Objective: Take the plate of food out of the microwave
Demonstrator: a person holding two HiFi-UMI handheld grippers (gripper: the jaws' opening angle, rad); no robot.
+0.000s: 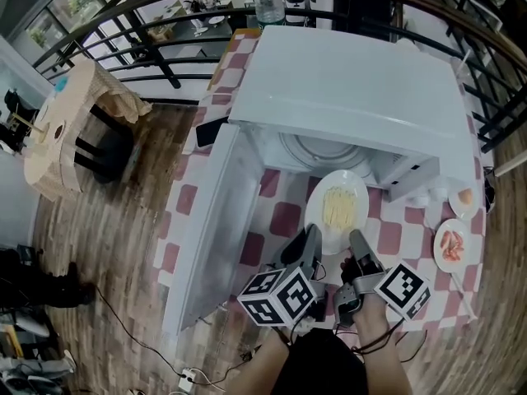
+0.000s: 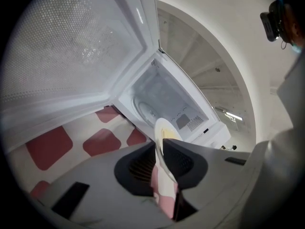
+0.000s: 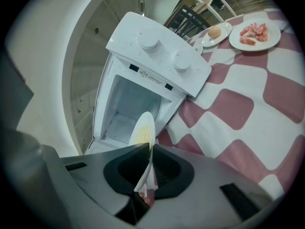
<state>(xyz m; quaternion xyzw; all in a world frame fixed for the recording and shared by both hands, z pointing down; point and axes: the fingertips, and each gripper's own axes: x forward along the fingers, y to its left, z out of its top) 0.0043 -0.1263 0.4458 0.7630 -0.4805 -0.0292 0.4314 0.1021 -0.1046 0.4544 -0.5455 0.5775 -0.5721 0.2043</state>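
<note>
Checked cloth (image 1: 284, 219) lies under your tongs, before the open microwave (image 1: 354, 89). Your left tongs (image 1: 313, 235) and right tongs (image 1: 356, 239) are both clamped on the near rim of the plate (image 1: 338, 208), which juts ahead of them at the microwave's mouth. Such thin rim grips may slip, and uneven pulls could tip the food off.

Pinching the near rim of the plate (image 1: 338, 208) with the left gripper (image 1: 311, 234) and the right gripper (image 1: 356, 239), side by side, angled slightly toward each other, jaws pressed thin on the edge, marker cubes up, wrists close together.
</note>
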